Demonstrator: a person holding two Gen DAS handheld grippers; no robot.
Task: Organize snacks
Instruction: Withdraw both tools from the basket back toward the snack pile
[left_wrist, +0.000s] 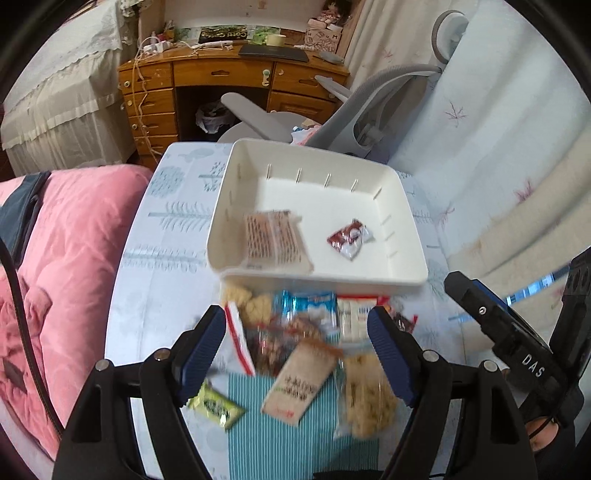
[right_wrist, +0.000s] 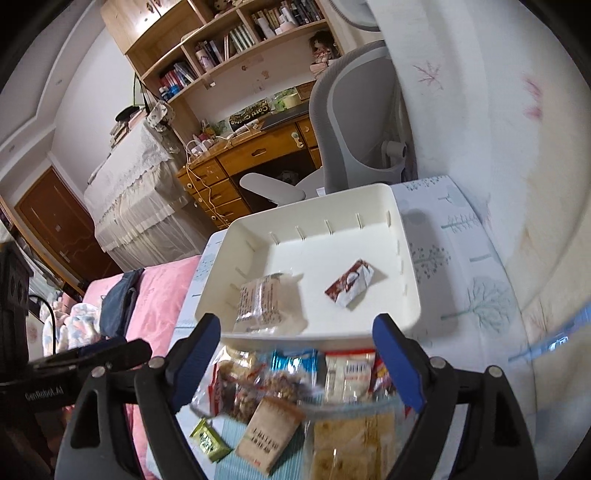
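We find the small table (left_wrist: 155, 295), under a tree-print cloth, carrying a white bin (left_wrist: 402, 275) at its far side and a loose heap of snacks (left_wrist: 295, 332) on the near side, partly on a striped teal mat (left_wrist: 258, 435). The bin holds two items well apart: a clear cracker pack (left_wrist: 275, 238) towards its left and a brown-and-white sachet (left_wrist: 349, 238) towards its right. The left gripper (left_wrist: 297, 354) and the right gripper (right_wrist: 295, 365) both hang over the heap with jaws standing wide and nothing between the pads. Smaller pieces in the heap include a tan packet (left_wrist: 299, 387) near the middle and a green sachet (left_wrist: 216, 404) lying apart at the left; the blurred packs behind them appear to overlap, though we cannot say which lies uppermost. We judge the next pick best made on an isolated piece, closing across its narrow width, then set down in free bin floor
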